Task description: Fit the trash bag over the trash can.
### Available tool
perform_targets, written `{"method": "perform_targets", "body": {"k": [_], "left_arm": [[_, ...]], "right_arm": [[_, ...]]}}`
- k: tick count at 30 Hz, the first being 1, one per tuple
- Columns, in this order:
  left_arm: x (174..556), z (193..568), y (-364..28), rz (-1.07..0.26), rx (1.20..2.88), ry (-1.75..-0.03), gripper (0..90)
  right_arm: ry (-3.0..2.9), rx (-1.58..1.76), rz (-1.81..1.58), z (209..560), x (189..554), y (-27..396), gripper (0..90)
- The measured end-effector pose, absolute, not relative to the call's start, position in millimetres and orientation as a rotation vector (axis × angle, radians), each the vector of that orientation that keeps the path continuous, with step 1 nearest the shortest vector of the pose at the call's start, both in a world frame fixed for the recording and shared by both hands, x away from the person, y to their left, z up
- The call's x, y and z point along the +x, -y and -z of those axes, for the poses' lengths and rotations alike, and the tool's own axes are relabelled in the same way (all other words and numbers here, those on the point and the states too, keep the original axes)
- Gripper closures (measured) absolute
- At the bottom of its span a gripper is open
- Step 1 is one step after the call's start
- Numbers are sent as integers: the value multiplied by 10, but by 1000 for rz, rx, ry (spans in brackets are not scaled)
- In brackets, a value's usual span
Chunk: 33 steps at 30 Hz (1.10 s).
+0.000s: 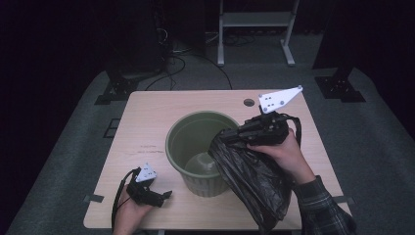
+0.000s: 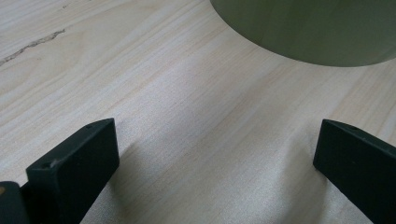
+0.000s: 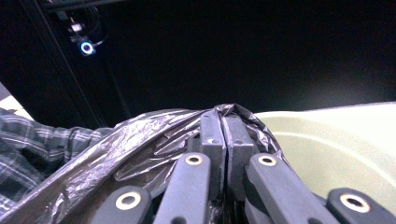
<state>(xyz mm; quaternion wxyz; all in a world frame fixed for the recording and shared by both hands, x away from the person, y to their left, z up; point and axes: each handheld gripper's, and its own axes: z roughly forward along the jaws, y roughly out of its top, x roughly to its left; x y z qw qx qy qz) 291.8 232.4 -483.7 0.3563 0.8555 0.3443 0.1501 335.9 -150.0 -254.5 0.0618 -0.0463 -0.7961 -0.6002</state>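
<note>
The table (image 1: 147, 117) carries a green bin (image 1: 198, 152) at its middle. A black, crinkled, glossy bag (image 1: 254, 181) hangs over the bin's right rim toward the near edge, pinched in the right gripper's (image 1: 234, 134) closed jaws. The left gripper (image 1: 166, 196) rests near the near-left corner, jaws wide, empty.

The bin (image 1: 195, 142) was a dull olive green, and the bag (image 1: 254, 181) was glossy black plastic. The bench (image 1: 147, 122) was pale wood grain. Both grippers were matte black with light grey plates, and the sleeve (image 1: 323, 205) was dark plaid.
</note>
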Motion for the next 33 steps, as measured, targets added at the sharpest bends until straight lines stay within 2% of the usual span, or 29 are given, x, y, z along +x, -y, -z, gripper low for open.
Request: {"method": "perform_targets", "body": {"k": [12, 33], "left_arm": [[2918, 4837, -2324, -388, 2209, -889, 0], [2917, 4839, -2323, -388, 2207, -890, 0]], "right_arm": [[2405, -100, 1780, 2393, 3522, 1120, 890], [2295, -25, 1778, 2333, 3829, 306, 889]]}}
